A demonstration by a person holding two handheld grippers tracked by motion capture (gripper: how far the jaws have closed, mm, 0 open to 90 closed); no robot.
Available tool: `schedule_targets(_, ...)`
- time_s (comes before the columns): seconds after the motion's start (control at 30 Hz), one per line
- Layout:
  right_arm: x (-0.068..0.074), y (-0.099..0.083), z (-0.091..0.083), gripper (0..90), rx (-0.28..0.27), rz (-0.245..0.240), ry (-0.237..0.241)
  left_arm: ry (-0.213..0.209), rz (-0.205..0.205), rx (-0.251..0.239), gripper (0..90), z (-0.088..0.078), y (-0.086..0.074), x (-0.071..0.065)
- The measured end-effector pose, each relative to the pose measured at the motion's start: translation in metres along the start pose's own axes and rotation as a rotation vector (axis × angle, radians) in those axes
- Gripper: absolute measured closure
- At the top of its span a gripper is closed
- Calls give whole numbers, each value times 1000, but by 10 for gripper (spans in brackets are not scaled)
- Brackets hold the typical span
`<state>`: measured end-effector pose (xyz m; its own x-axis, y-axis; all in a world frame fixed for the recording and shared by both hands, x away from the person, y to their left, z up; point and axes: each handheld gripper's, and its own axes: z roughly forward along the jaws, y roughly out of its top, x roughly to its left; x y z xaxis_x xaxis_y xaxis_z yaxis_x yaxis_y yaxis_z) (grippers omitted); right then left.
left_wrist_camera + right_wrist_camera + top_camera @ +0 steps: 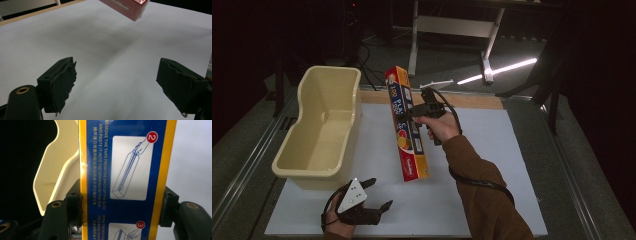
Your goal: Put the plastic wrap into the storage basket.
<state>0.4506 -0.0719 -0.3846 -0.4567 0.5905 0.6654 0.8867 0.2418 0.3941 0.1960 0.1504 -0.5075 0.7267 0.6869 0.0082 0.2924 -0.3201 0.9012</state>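
Already our right claw clamps the long blue-and-yellow cardboard foil box mid-length, held off the white bench; the cream plastic tub lies to its left, the box's long axis roughly parallel to the tub's; our left claw rests wide open, holding nothing.

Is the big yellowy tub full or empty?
Empty. The high view looks straight into the cream tub and shows only its bare floor and walls. The long box is outside it, held in the right gripper.

Box: "REMOVE THE TAPE FROM THE BACK OF THE SLIDE"; circled 2, 3; Chinese lines, too blurred.
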Motion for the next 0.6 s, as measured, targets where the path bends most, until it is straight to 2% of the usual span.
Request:
schedule_targets(0.4, 8, 9, 9, 389, -30, 13, 14, -7, -2, -6, 154, -1, 0, -1)
schedule_targets(0.6, 8, 16, 17, 389, -40, 42, 29, -18, 3, -1, 154, 1, 0, -3)
